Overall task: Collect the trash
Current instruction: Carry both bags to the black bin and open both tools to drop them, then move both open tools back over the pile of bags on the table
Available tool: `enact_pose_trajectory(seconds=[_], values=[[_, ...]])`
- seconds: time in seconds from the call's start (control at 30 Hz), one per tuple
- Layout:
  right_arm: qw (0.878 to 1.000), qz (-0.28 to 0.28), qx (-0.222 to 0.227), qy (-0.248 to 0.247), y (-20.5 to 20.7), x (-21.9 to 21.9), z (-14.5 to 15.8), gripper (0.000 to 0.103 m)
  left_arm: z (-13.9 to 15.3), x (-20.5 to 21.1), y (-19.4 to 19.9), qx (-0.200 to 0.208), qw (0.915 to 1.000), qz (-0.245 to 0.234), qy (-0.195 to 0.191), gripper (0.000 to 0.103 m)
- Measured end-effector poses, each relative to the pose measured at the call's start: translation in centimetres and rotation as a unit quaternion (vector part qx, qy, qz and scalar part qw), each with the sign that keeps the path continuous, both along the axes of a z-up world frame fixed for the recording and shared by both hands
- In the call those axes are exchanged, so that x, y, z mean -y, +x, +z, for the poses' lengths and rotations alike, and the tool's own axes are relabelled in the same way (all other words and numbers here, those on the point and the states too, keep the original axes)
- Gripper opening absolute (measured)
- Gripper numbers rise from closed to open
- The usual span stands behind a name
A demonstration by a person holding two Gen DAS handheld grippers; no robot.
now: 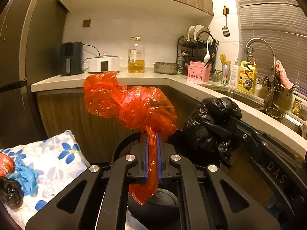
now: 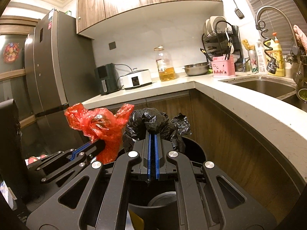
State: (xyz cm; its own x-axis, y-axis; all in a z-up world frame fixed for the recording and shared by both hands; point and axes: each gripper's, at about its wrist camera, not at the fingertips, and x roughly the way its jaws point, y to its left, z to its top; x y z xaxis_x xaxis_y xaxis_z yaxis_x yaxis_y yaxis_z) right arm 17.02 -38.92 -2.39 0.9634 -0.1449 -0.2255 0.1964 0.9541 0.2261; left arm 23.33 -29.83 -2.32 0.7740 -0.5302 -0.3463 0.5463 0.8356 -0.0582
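My left gripper (image 1: 152, 134) is shut on the twisted neck of a crumpled red plastic bag (image 1: 130, 103), whose bulk bunches up above the blue pads. To its right my right gripper (image 1: 237, 123) pinches a crumpled black plastic bag (image 1: 209, 122). In the right wrist view the right gripper (image 2: 153, 133) is shut on the black bag (image 2: 153, 118), and the left gripper (image 2: 102, 143) holds the red bag (image 2: 99, 124) just to its left. Both bags hang over a round black bin (image 2: 197, 149), its rim (image 1: 122, 143) showing under the fingers.
A floral cloth (image 1: 57, 153) at lower left carries a blue glove (image 1: 26, 176), a red item and a black bag. A white L-shaped counter (image 2: 239, 105) with a sink (image 2: 264, 86) runs to the right. The dark fridge (image 2: 51, 67) stands at left.
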Motion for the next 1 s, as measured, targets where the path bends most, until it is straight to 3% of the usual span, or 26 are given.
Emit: enact_pose_trajectory(seconds=[0.13,0.23,0.33,0.43,0.63,0.87,1.0], values=[[1.000,0.001,-0.005,0.004,0.7,0.3,-0.1,0.006,-0.4,0.3,0.8,-0.008,1.0000,-0.005,-0.001,0.008],[1.000,0.002,-0.009,0.009,1.2,0.6,-0.4,0.014,-0.9,0.4,1.0,-0.009,0.9999,-0.006,0.006,0.023],[1.000,-0.001,-0.013,0.017,1.4,0.9,-0.6,0.030,-1.2,0.3,1.1,-0.011,0.9999,-0.008,0.009,0.040],[1.000,-0.007,-0.015,0.021,1.4,1.2,-0.9,0.039,-1.5,0.0,1.2,-0.015,0.9998,-0.009,0.009,0.047],[1.000,-0.018,-0.020,0.016,1.0,0.9,-1.1,0.051,-2.2,-1.9,1.2,-0.030,0.9993,0.021,0.000,0.065],[0.999,-0.025,-0.023,-0.001,0.2,-0.6,-0.9,0.071,-1.8,-4.2,-0.3,-0.015,0.9968,0.078,0.007,0.086],[0.999,-0.029,-0.023,-0.004,-0.6,-1.6,-0.7,0.081,-1.4,-5.4,-1.7,0.001,0.9944,0.105,0.013,0.090]])
